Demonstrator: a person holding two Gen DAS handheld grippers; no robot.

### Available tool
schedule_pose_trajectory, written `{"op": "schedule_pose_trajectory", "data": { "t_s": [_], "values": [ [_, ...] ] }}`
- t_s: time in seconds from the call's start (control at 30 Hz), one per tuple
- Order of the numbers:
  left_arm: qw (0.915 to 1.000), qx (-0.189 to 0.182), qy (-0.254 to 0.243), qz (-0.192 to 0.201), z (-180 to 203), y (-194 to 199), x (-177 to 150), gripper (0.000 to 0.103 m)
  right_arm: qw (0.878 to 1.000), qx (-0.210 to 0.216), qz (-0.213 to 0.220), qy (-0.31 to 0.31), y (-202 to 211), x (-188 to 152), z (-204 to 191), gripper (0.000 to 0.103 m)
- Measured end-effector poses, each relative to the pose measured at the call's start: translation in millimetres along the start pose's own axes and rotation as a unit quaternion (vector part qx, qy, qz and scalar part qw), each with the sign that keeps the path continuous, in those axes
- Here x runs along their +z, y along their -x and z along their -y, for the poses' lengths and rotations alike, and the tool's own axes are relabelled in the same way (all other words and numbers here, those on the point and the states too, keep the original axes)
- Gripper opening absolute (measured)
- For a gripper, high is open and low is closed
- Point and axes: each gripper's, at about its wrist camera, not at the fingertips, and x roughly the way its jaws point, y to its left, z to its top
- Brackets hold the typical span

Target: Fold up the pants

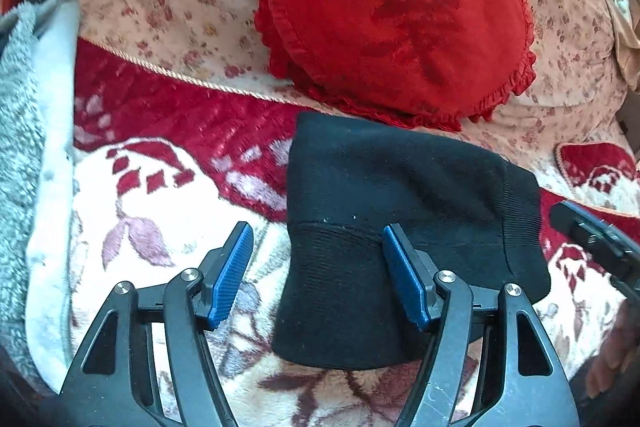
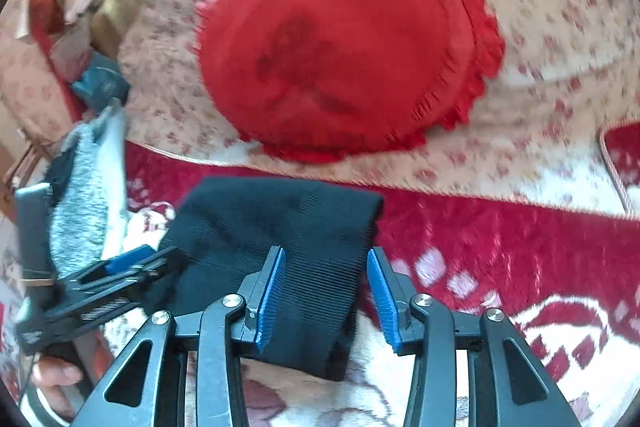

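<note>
I see the black pants (image 1: 400, 203) folded into a compact bundle on the red and cream floral blanket (image 1: 168, 195), just in front of the red heart-shaped cushion (image 1: 400, 15); my left gripper (image 1: 318, 247) hangs over the bundle's ribbed near edge with its fingers (image 1: 232, 271) spread wide, holding nothing; my right gripper (image 2: 326, 267) sits over the bundle's right edge, fingers (image 2: 270, 291) likewise wide apart and empty; a grey fleece (image 1: 20, 147) lies at the left.

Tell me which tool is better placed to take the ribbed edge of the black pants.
Probably the right tool: open, the ribbed edge of the black pants lies between its fingers. The left tool, also open, is mostly beside the fabric.
</note>
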Motion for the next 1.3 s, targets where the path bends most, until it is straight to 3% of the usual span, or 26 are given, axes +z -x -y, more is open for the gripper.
{"op": "schedule_pose_trajectory", "data": {
  "t_s": [0.13,0.3,0.4,0.57,0.7,0.83,1.3],
  "values": [
    [1.0000,0.002,-0.003,0.001,6,-5,0,0.067,0.999,-0.006,-0.006,0.035,-15,5,-16,0.034],
    [0.9998,0.009,-0.019,0.005,14,-13,-1,0.067,0.997,-0.043,-0.053,0.044,-68,8,-16,0.034],
    [0.9997,0.011,-0.023,0.004,18,-16,-1,0.067,0.997,-0.046,-0.048,0.043,-75,8,-11,0.034],
    [0.9997,0.017,-0.017,0.008,19,-14,-3,0.067,0.996,-0.040,-0.054,0.053,-55,6,-16,0.034],
    [0.9995,0.026,-0.012,0.016,19,-8,-7,0.067,0.996,-0.030,-0.053,0.065,-32,-15,-24,0.034],
    [0.9992,0.033,-0.006,0.023,20,0,-14,0.067,0.994,-0.055,-0.047,0.087,-34,-39,-29,0.034],
    [0.9962,0.064,-0.025,0.053,10,50,-48,0.067,0.996,-0.047,-0.026,0.076,-1,-41,-50,0.035]
  ]
}}
